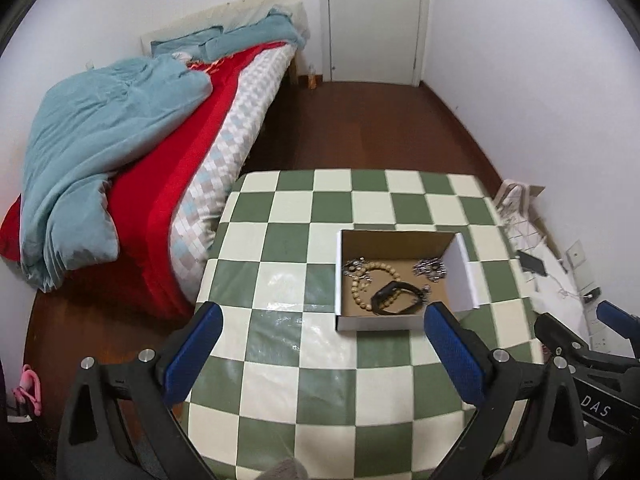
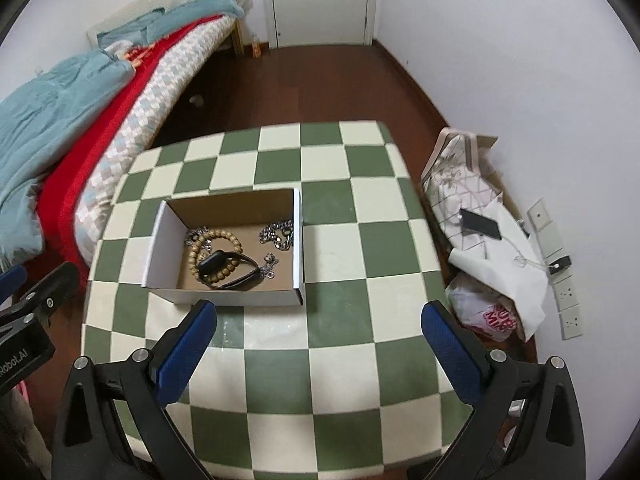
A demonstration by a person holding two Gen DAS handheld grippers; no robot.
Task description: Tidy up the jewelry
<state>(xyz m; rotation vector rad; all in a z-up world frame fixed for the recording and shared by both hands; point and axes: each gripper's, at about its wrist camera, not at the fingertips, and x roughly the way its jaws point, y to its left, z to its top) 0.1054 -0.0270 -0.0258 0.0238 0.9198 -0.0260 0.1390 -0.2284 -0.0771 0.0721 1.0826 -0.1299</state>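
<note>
- Left gripper (image 1: 320,320): jaws wide apart, nothing between them, above the table's (image 1: 280,380) near part.
- Right gripper (image 2: 318,318): jaws spread wide, empty, also over the near part.
- Box (image 2: 160,236) sits mid-table, open.
- In the box: bead bracelet (image 2: 224,236), black band (image 2: 228,268) lying across it, and chain (image 2: 278,234) by the box's far right corner.

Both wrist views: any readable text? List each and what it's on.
"DAS": white letters on the right gripper body, left wrist view; may be cut off.
"Robot.AI": on the left gripper body, right wrist view; start cut off.
Red print on the plastic bag on the floor: too blurred to read.
</note>
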